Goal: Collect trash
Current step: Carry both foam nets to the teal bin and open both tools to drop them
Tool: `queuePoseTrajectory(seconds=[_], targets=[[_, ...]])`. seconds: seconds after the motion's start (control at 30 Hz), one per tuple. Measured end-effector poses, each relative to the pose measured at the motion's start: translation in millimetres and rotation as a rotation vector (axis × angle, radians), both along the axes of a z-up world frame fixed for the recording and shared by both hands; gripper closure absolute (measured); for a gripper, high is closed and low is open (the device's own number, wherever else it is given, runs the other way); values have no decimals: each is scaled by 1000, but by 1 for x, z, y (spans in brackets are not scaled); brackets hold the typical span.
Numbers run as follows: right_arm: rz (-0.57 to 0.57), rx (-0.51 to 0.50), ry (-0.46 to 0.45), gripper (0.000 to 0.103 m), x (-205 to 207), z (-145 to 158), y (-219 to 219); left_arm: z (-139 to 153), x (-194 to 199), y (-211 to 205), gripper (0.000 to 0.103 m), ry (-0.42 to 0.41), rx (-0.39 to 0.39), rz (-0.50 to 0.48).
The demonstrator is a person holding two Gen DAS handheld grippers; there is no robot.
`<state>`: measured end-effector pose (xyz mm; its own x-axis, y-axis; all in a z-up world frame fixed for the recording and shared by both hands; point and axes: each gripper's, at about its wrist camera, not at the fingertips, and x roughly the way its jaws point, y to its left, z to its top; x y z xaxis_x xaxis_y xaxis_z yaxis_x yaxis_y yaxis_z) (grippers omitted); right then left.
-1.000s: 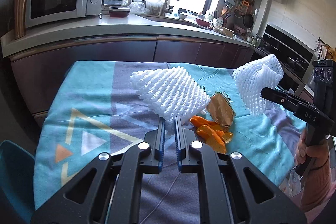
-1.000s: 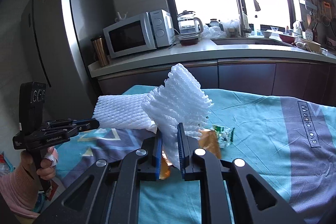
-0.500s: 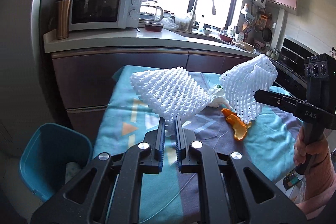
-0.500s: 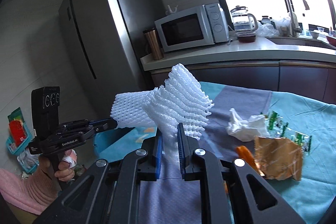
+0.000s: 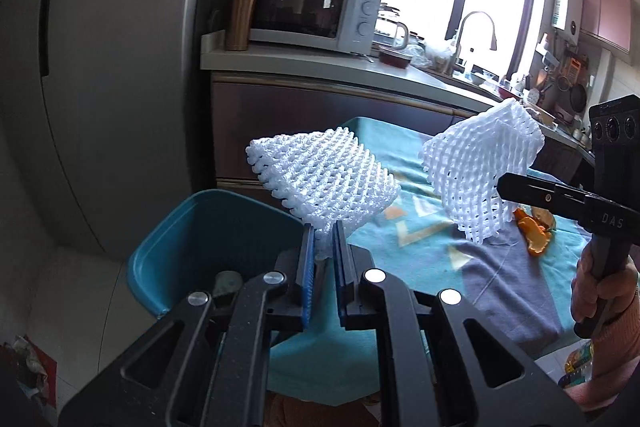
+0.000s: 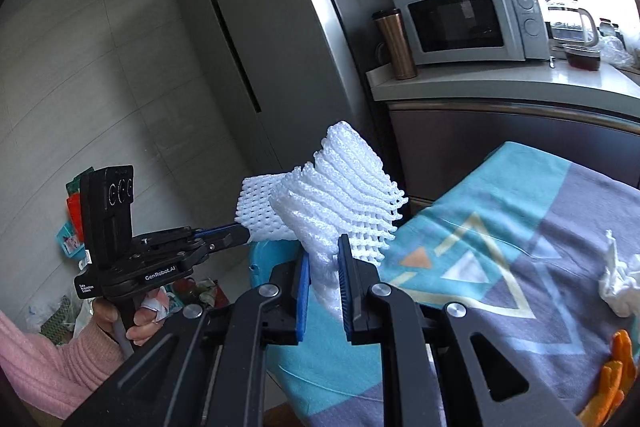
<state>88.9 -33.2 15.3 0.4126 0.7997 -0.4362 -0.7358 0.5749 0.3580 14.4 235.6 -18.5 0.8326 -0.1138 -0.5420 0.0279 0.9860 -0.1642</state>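
Note:
My left gripper (image 5: 323, 231) is shut on a white foam fruit net (image 5: 324, 179), which it holds above the near rim of a blue trash bin (image 5: 208, 239) on the floor beside the table. My right gripper (image 6: 324, 253) is shut on a second white foam net (image 6: 344, 195) over the table's left end. In the left wrist view the right gripper (image 5: 503, 185) and its net (image 5: 480, 171) hang to the right. In the right wrist view the left gripper (image 6: 239, 235) and its net (image 6: 256, 215) show at the left, above the bin (image 6: 268, 259).
The table wears a teal and grey cloth (image 6: 500, 267) with orange peel (image 5: 536, 231) and a crumpled white tissue (image 6: 620, 287) on it. A tall grey fridge (image 6: 260, 47) stands behind the bin. A counter with a microwave (image 5: 304, 13) runs along the back.
Both grippers have swung left off the middle of the table, each carrying its foam net. The blue bin has come into view under the left gripper.

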Motion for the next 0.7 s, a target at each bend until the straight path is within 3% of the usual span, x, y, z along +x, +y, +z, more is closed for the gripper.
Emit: queuePoseTrajectory(seconds=[0.23, 0.7], targets=[[78, 12, 39, 91, 22, -1, 50, -15, -7, 44, 93, 42, -7, 101], [160, -72, 125, 90, 49, -31, 129, -60, 4, 68, 93, 162, -9, 177]])
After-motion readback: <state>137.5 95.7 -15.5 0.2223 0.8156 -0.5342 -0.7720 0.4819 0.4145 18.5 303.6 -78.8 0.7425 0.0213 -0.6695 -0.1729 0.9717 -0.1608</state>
